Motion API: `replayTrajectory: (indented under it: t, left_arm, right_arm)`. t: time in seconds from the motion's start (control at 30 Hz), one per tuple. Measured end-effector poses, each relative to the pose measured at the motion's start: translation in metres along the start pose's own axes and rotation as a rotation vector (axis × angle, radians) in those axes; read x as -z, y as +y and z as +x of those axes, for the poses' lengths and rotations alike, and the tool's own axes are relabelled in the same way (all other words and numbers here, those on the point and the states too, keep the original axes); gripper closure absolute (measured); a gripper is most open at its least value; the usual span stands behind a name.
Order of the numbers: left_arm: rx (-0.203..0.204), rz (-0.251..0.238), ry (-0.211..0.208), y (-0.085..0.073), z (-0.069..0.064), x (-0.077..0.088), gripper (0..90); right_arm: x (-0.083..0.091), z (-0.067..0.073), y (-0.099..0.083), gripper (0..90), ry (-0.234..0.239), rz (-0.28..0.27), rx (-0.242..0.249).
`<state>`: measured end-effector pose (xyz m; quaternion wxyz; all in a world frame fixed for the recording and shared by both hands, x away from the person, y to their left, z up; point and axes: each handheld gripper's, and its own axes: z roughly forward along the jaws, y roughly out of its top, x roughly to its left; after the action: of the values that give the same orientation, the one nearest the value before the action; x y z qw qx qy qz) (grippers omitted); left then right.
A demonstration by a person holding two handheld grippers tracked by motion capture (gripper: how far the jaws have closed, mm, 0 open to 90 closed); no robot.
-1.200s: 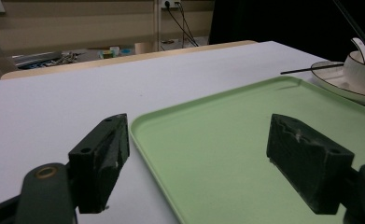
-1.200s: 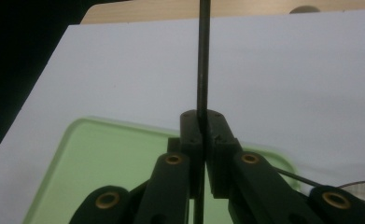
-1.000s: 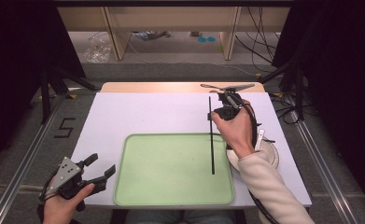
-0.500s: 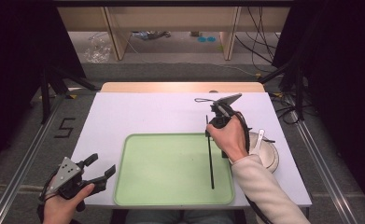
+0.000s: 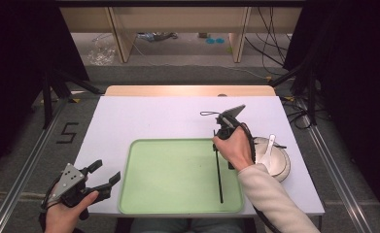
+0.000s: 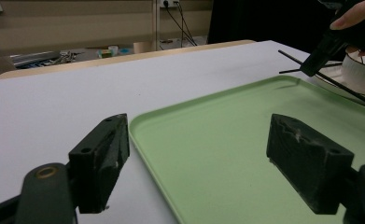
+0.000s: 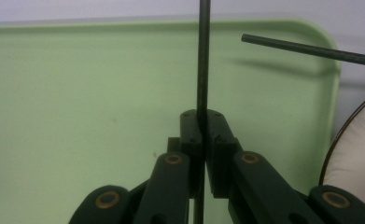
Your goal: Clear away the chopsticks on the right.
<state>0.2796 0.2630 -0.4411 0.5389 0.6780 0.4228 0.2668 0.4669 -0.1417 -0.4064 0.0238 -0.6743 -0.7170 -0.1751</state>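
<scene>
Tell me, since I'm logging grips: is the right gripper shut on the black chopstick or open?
Shut. In the right gripper view, the right gripper has both pads pressed against the black chopstick, which runs up between them over the green tray.

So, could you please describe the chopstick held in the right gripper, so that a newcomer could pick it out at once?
Start at the pale green tray on the white table and look to its right-hand part. There a thin black chopstick runs lengthwise over the tray, pinched in the right gripper. Its twin lies loose, jutting over the tray's corner beside the white bowl.
</scene>
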Motion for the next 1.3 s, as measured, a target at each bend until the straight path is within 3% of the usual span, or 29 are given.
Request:
replayTrajectory:
  t: [0.03,0.13,0.33,0.4,0.47,0.57,0.63,0.7,0.73,0.8,0.87,1.0,1.03,1.17,1.3]
  left_arm:
    - [0.001,-0.001,0.0,0.0,0.0,0.0,21.3]
    - [0.0,0.0,-0.001,0.0,0.0,0.0,21.3]
    - [0.001,0.0,-0.002,0.0,0.0,0.0,21.3]
    - [0.0,0.001,-0.002,0.0,0.0,0.0,21.3]
    - [0.001,-0.003,0.0,0.0,0.0,0.0,21.3]
    - [0.0,0.001,-0.001,0.0,0.0,0.0,21.3]
    - [0.0,0.0,0.0,0.0,0.0,0.0,21.3]
    - [0.002,0.0,-0.001,0.0,0.0,0.0,21.3]
    - [0.002,0.0,-0.001,0.0,0.0,0.0,21.3]
    - [0.002,0.0,-0.001,0.0,0.0,0.0,21.3]
    - [0.002,0.0,-0.001,0.0,0.0,0.0,21.3]
    - [0.001,0.001,-0.002,0.0,0.0,0.0,21.3]
    - [0.001,0.001,-0.001,0.0,0.0,0.0,21.3]
    - [0.001,0.0,-0.002,0.0,0.0,0.0,21.3]
    - [0.0,0.001,-0.002,0.0,0.0,0.0,21.3]
  right_arm:
    - [-0.001,0.0,0.0,87.9,-0.004,0.005,0.012]
    - [-0.003,0.004,-0.001,87.9,-0.006,0.047,-0.048]
    - [-0.007,0.003,-0.001,87.9,-0.01,0.053,-0.057]
    - [-0.01,0.001,-0.001,87.9,-0.017,0.042,-0.032]
    - [-0.012,0.003,-0.001,87.9,-0.019,0.05,-0.064]
    - [-0.015,0.002,-0.001,87.9,-0.019,0.059,-0.044]
    - [-0.016,0.004,-0.001,87.9,-0.019,0.077,-0.07]
    - [-0.019,0.002,-0.002,87.9,-0.029,0.073,-0.042]
    - [-0.02,0.004,-0.002,87.9,-0.03,0.087,-0.066]
    - [-0.023,0.001,-0.002,87.9,-0.04,0.072,-0.022]
    - [-0.024,0.002,-0.003,87.9,-0.044,0.097,-0.049]
    - [-0.025,0.0,-0.003,87.9,-0.058,0.114,-0.036]
    - [-0.028,-0.003,-0.003,87.9,-0.056,0.079,0.014]
    - [-0.03,0.001,-0.002,87.9,-0.056,0.092,-0.073]
    - [-0.032,0.001,-0.002,87.7,-0.06,0.096,-0.069]
